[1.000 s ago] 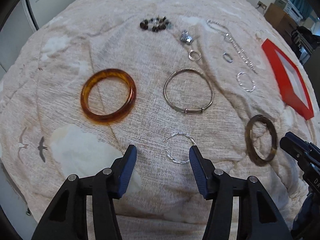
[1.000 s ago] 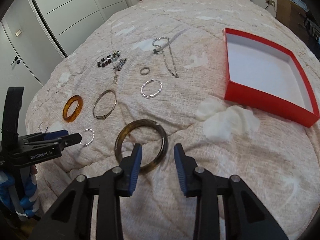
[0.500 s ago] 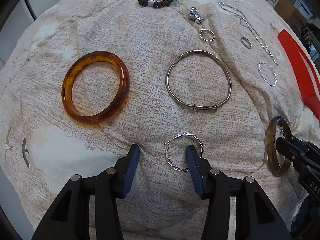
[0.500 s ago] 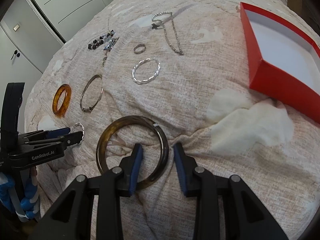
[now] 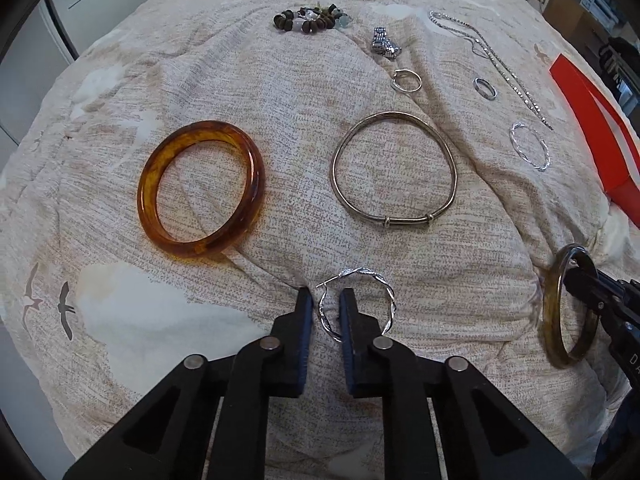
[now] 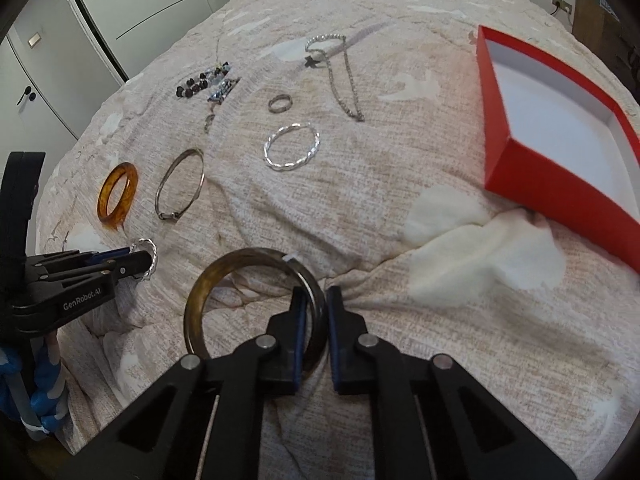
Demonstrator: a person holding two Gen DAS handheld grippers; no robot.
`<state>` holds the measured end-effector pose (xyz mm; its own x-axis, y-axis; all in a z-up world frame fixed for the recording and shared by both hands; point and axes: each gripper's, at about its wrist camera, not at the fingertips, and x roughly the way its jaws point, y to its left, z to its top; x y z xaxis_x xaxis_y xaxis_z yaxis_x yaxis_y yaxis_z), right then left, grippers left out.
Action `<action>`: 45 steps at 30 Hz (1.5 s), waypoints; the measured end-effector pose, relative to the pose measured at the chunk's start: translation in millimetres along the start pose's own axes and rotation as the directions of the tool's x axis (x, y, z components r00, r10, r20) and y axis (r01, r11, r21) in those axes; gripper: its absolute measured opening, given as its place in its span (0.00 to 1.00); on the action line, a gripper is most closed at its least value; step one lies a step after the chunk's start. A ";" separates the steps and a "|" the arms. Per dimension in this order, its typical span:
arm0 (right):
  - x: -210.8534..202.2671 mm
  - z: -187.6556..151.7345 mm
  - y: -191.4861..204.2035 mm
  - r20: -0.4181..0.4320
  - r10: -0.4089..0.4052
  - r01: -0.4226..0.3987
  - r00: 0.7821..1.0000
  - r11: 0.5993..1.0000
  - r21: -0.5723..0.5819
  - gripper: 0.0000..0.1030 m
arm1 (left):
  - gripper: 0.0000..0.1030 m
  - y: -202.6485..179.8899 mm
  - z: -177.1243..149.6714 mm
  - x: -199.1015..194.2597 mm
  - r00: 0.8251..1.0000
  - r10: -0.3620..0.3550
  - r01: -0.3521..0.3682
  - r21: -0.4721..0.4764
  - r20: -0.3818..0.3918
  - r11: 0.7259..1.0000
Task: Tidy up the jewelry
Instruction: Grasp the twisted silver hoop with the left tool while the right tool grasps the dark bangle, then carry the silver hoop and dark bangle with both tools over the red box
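My left gripper [image 5: 325,298] is shut on the left rim of a twisted silver hoop [image 5: 378,280] lying on the beige bedspread. It also shows in the right wrist view [image 6: 149,258]. My right gripper [image 6: 316,300] is shut on the right rim of a dark horn bangle [image 6: 208,284], which looks tilted up off the cover in the left wrist view [image 5: 554,312]. An open red box [image 6: 516,160] with a white inside lies at the right.
On the bedspread lie an amber bangle [image 5: 200,188], a thin silver bangle [image 5: 394,168], a second twisted hoop [image 6: 292,152], a small ring [image 6: 280,103], a small hoop [image 5: 407,80], a chain necklace [image 6: 340,76], a bead bracelet [image 5: 310,20] and a white cloth [image 6: 480,248].
Both grippers moved down and forward and closed. The left shut on the twisted hoop, the right shut on the dark bangle, whose rim has lifted.
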<state>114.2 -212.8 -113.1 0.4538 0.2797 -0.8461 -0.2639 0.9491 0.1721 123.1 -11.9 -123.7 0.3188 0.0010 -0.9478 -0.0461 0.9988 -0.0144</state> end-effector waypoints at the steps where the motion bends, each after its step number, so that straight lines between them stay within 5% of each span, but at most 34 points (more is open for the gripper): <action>1: -4.1 -0.8 0.5 0.006 -0.001 0.001 1.000 1.000 0.003 0.09 | 0.09 2.2 0.0 -1.4 1.000 -0.002 0.002 -0.002 0.003 1.000; 18: -72.2 -25.3 23.2 0.108 -0.039 0.040 0.993 0.999 -0.012 0.08 | 0.05 14.4 -32.0 -65.7 0.995 -0.042 0.040 0.027 0.089 0.999; 28: -106.7 -38.9 27.2 0.170 -0.053 0.054 0.984 0.999 0.003 0.08 | 0.05 1.1 -18.4 -88.0 0.984 -0.079 0.071 0.055 0.158 0.996; 45: -175.1 -1.5 -60.3 0.319 -0.175 0.137 0.931 0.981 0.137 0.08 | 0.05 -110.9 57.0 -146.0 0.933 -0.217 0.153 0.231 0.287 0.961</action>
<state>49.4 -319.2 23.9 0.7405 0.1409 -0.6571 -0.0798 0.9893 0.1222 135.6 -120.1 34.5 0.5795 -0.2020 -0.7895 0.2226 0.9712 -0.0851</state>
